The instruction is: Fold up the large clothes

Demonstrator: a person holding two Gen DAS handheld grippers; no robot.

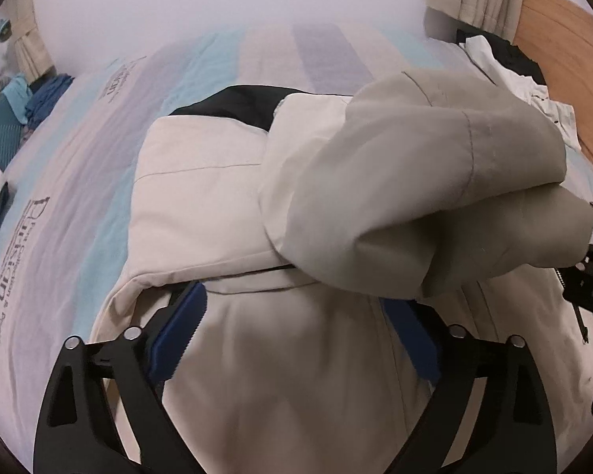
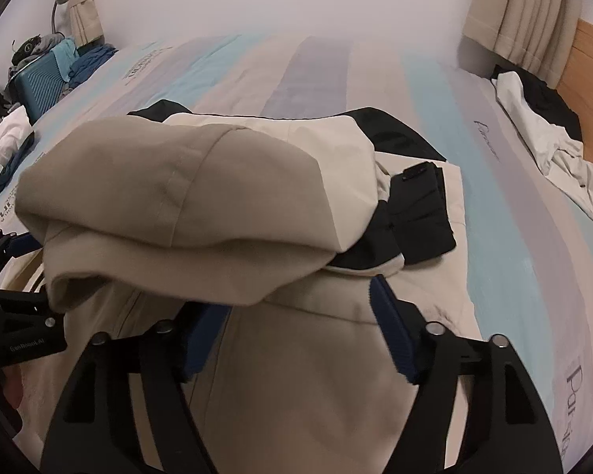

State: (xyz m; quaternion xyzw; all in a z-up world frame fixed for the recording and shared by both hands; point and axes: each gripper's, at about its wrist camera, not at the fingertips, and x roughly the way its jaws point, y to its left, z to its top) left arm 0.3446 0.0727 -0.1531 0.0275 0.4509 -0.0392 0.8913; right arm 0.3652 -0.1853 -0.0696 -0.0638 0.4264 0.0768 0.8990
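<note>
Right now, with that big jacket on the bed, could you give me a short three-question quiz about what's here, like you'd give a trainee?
1. True or false: the beige jacket lies on a striped bedcover.
2. Which part of the jacket is folded down over its body: A) hood, B) pocket, C) belt?
3. Fill in: both the left gripper and right gripper have their jaws ____.

Key: 1 true; 2 A; 3 open, with jacket fabric lying between them.
</note>
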